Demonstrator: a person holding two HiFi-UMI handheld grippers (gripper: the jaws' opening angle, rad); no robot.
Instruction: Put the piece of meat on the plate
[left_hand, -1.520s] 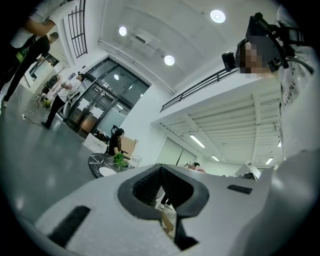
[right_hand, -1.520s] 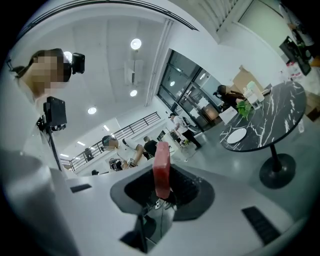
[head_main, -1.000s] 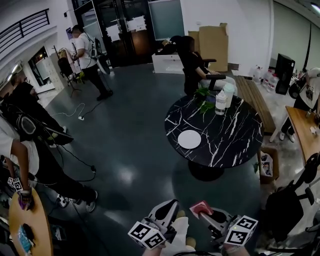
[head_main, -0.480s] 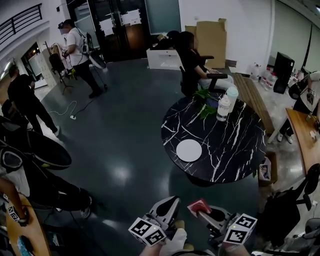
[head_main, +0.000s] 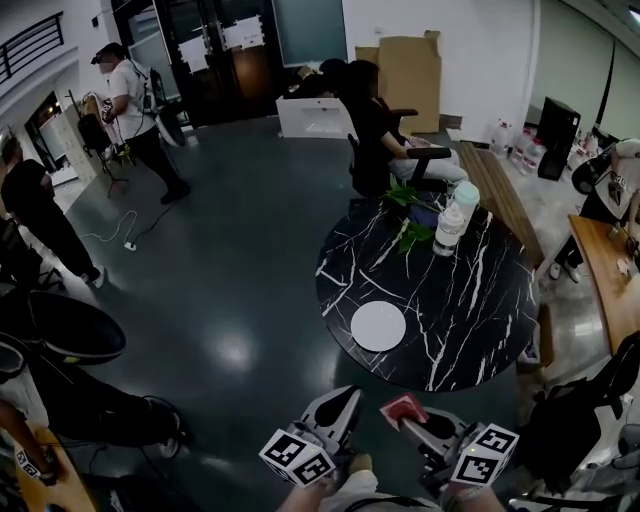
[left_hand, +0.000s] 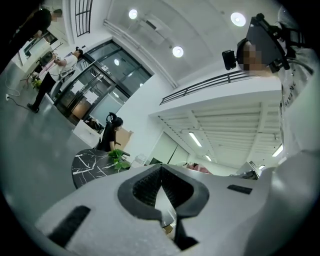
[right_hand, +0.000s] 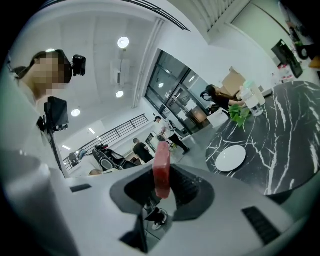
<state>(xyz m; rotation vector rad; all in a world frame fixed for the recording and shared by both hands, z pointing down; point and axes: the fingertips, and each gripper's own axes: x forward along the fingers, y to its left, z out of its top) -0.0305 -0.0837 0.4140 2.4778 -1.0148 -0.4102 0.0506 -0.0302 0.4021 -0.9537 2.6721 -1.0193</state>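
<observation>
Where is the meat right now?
The piece of meat is clamped in the right gripper, low in the head view, short of the marble table carrying the white plate.

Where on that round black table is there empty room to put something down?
The round black marble table is mostly bare: the right half, from the round white plate across to the right rim, and the middle strip between plate and green leafy plant. Only the far edge is crowded, with the plant and two pale bottles.
</observation>
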